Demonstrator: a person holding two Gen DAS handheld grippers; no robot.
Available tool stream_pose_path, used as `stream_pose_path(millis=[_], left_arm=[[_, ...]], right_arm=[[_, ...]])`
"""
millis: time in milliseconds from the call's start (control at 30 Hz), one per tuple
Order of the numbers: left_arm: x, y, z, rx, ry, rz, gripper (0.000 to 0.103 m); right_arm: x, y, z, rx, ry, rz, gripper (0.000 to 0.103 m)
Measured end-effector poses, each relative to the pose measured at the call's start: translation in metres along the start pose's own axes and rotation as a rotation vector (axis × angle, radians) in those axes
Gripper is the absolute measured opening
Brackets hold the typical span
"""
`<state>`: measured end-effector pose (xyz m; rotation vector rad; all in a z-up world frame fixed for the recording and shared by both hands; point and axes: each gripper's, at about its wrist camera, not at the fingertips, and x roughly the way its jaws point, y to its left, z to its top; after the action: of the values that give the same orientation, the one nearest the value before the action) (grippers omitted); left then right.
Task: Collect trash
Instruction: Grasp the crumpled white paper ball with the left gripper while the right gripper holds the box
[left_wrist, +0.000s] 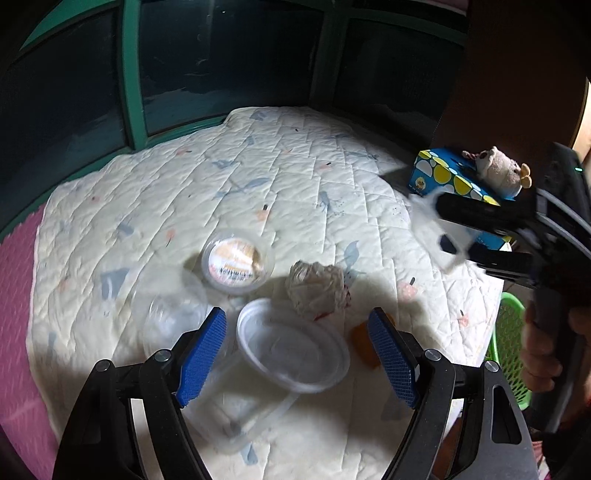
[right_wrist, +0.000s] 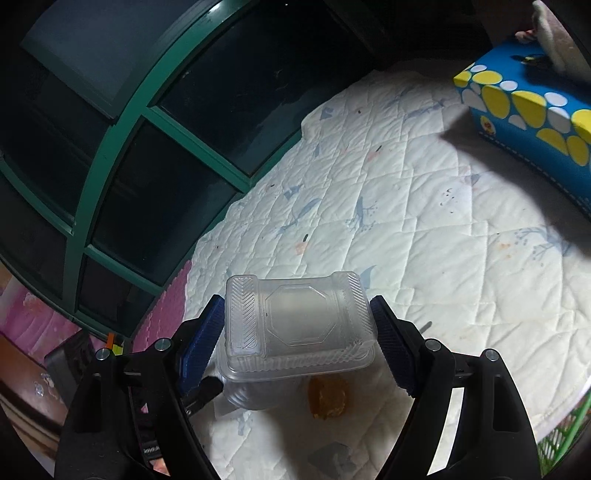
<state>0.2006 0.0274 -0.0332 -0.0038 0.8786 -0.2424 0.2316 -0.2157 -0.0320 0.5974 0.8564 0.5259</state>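
My left gripper (left_wrist: 299, 350) stands open above a cluster of trash on the white quilt (left_wrist: 258, 166): a round clear tub (left_wrist: 295, 369), a labelled lidded cup (left_wrist: 236, 260), a crumpled wrapper (left_wrist: 317, 286), a clear cup (left_wrist: 173, 321) and an orange scrap (left_wrist: 364, 343). Nothing touches its blue pads. My right gripper (right_wrist: 299, 332) is shut on a clear plastic clamshell box (right_wrist: 299, 321), lifted off the quilt, with the orange scrap (right_wrist: 328, 397) below it. The left wrist view shows the right gripper (left_wrist: 454, 232) blurred at the right, a hand (left_wrist: 543, 350) on its handle.
A blue tissue box with yellow spots (right_wrist: 528, 118) lies at the quilt's far right, a plush toy (left_wrist: 498, 168) on top. A green basket (left_wrist: 511, 347) stands off the quilt's right edge. Dark green-framed windows (right_wrist: 110, 147) run behind, and a pink mat (left_wrist: 18, 295) borders the left.
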Motion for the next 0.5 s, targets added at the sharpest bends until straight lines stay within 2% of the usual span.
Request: stream_pose_path(millis=[133,333,500], left_arm=[[0.019,-0.010,0.015,0.035,0.030,0.013,0.076],[0.049,-0.027,0.023,0.078,0.080,0.028,0.067],[0.067,-0.033,0.022,0.094,0.112,0.064,0.064]], right_arm=[[-0.028,-0.008,-0.006,0.002,-0.037,-0.016,0.079],[-0.061,-0.022,-0.021,0.013,-0.069,-0.052,0.079],[-0.081,-0.036,-0.034,0.037,-0.088,-0.073,0.079]])
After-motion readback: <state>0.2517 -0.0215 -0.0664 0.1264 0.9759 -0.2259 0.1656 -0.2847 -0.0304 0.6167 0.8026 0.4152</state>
